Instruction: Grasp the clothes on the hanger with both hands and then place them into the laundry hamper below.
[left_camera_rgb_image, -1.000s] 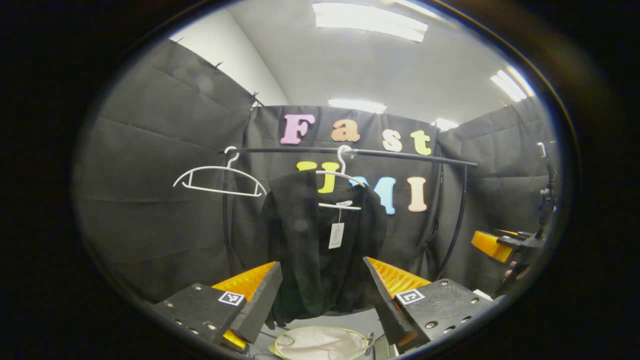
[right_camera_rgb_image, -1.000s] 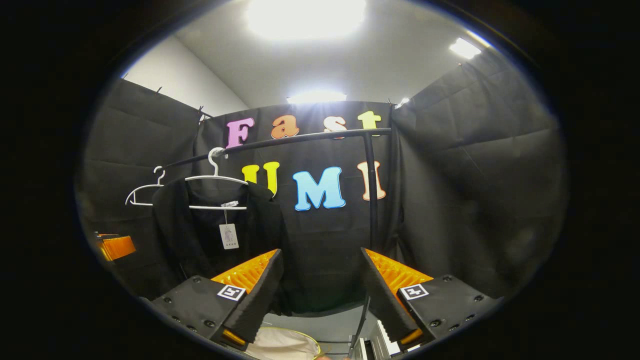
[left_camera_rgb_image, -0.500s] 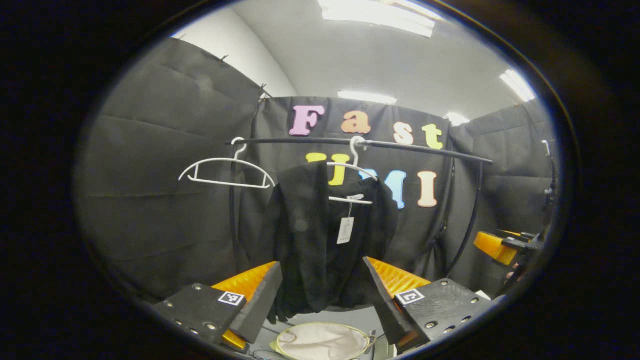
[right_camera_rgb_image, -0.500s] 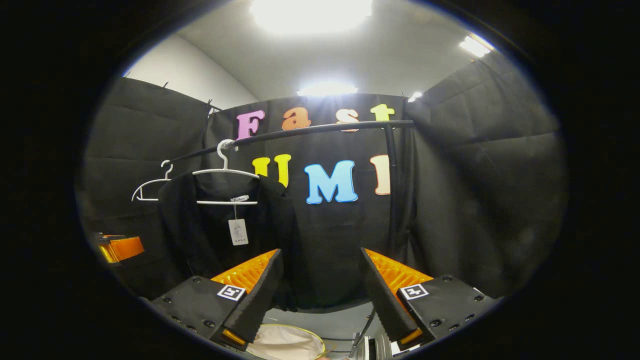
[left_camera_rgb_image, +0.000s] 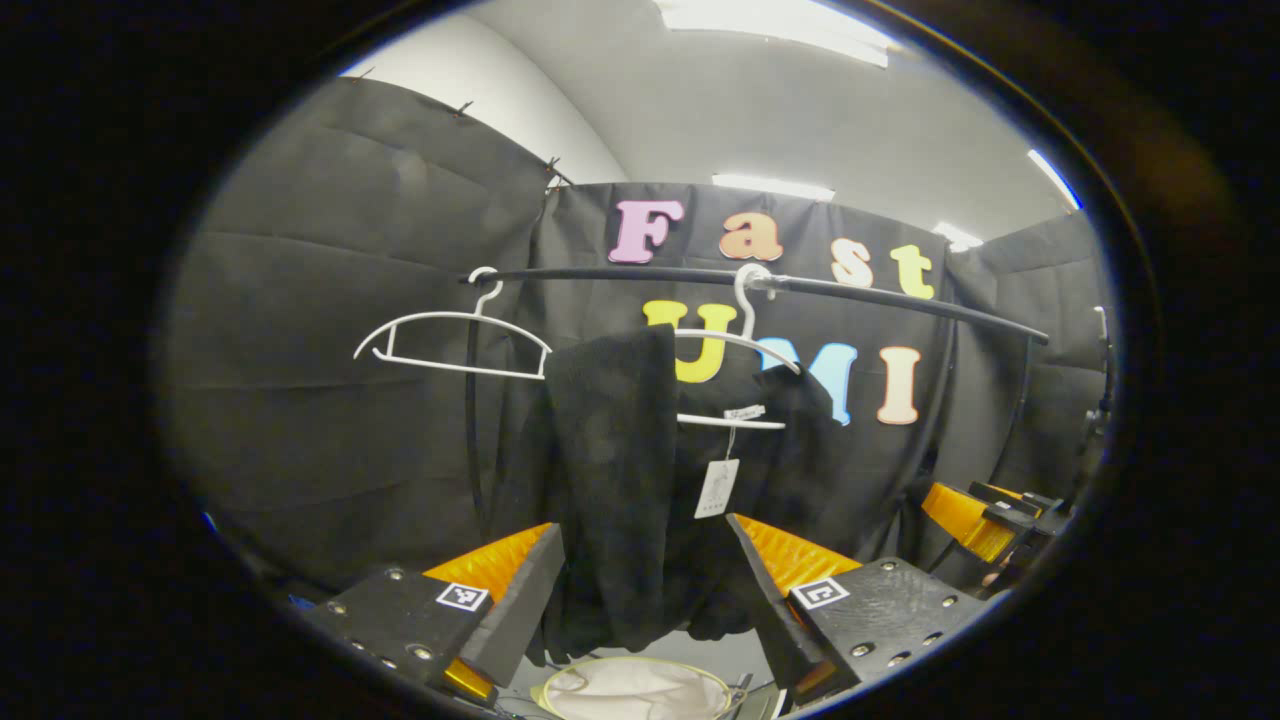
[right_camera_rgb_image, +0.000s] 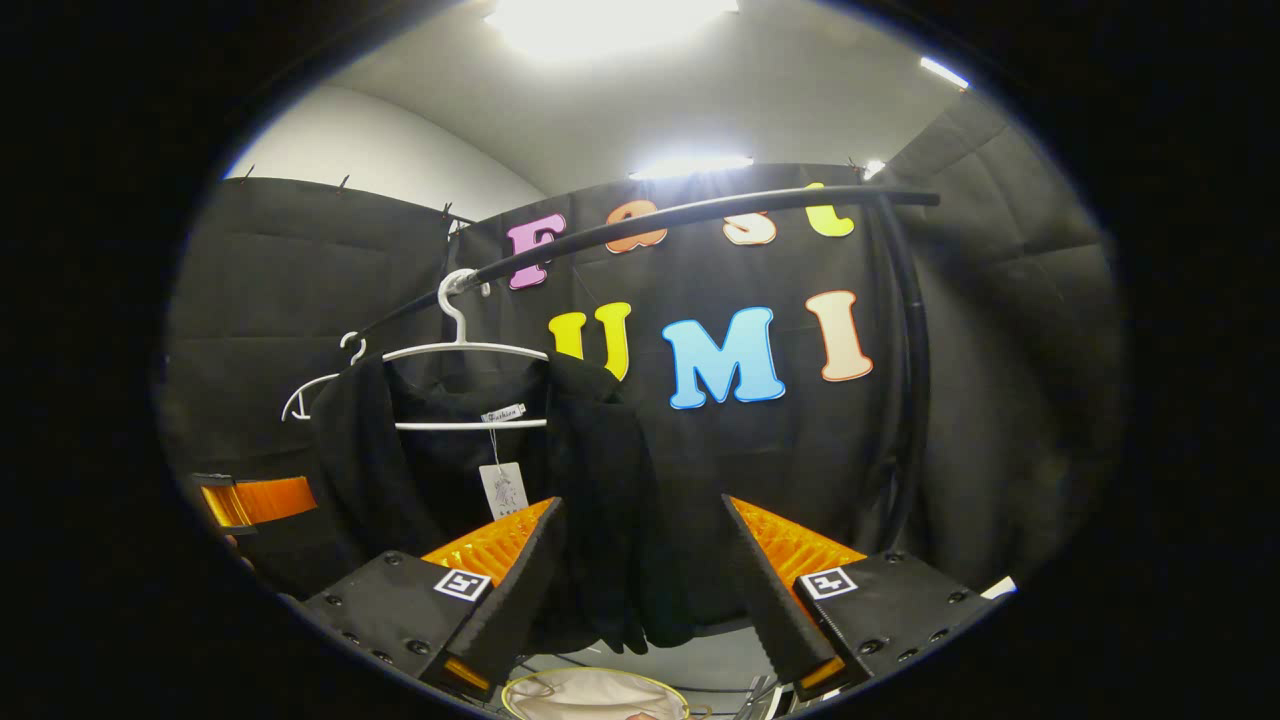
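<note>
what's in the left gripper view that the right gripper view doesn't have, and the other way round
Left gripper view: the open left tool with its fingers at the bottom, the right tool far off at the right edge, the empty white hanger in full outline, and the left post of the rail.
Right gripper view: the open right tool's own fingers at the bottom, and the left tool far off at the left edge.
Both: the black garment on its white hanger, its paper tag, the rail, and the hamper below.
</note>
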